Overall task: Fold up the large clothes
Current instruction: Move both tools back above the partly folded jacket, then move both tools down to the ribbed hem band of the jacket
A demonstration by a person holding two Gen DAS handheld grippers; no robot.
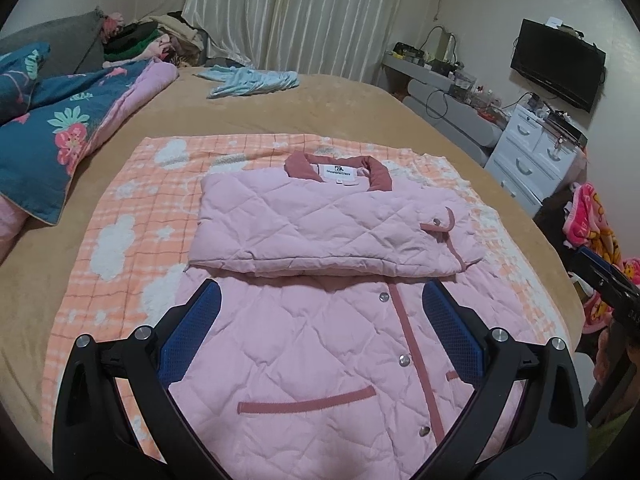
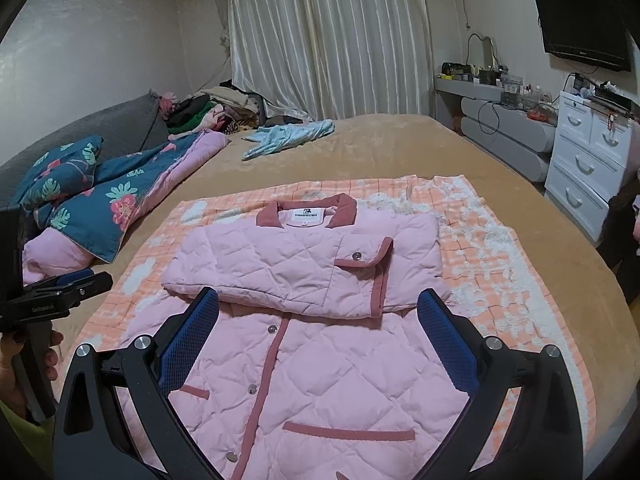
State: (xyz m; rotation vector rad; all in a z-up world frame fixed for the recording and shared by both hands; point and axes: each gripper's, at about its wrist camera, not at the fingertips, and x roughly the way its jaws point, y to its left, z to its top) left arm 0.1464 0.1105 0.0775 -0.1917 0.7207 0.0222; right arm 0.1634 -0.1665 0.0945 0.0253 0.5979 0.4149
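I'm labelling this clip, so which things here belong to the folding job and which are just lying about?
Part of the job:
- pink quilted jacket, sleeves already folded across
- left gripper, open
- right gripper, open
- orange checked blanket under the jacket

Lying about:
- light blue garment
- floral quilt
- clothes pile
- white drawers
- television

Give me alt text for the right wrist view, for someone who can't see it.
A pink quilted jacket lies on an orange checked blanket on a bed, sleeves folded across its chest. The open right claw hovers over it, empty; the left claw shows at the left edge.
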